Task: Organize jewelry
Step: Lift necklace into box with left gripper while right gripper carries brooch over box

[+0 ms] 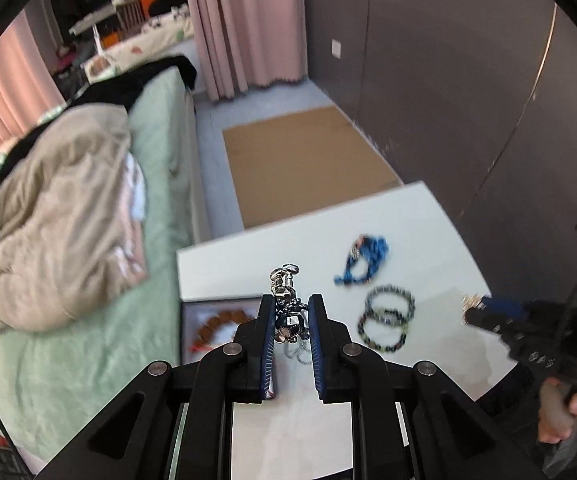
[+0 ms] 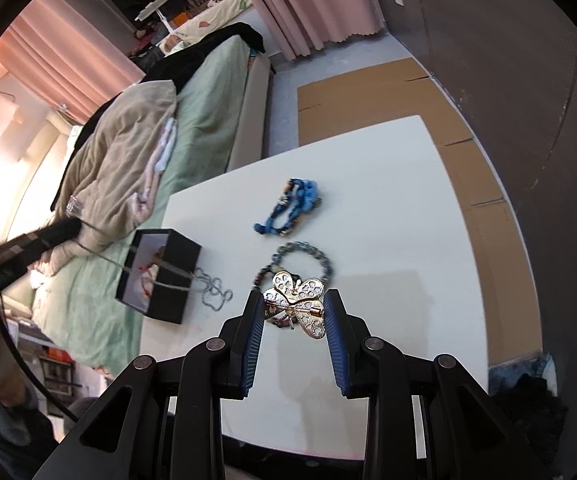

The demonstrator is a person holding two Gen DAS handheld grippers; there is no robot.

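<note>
A white bench [image 2: 388, 208] stands beside a bed with a green cover [image 2: 212, 92], and at its left edge stands a small black box [image 2: 168, 276] with an orange bead bracelet [image 1: 224, 322] inside. On the bench lie a blue cord bracelet [image 2: 292, 208] and, near it, two dark bead bracelets [image 1: 388, 316]. The left tool [image 1: 292, 312] is closed on a silver chain with metal charms [image 1: 286, 280], which hangs down across the box to the bench, and the right tool [image 2: 293, 304] grips a gold butterfly brooch [image 2: 298, 300] above the bench.
</note>
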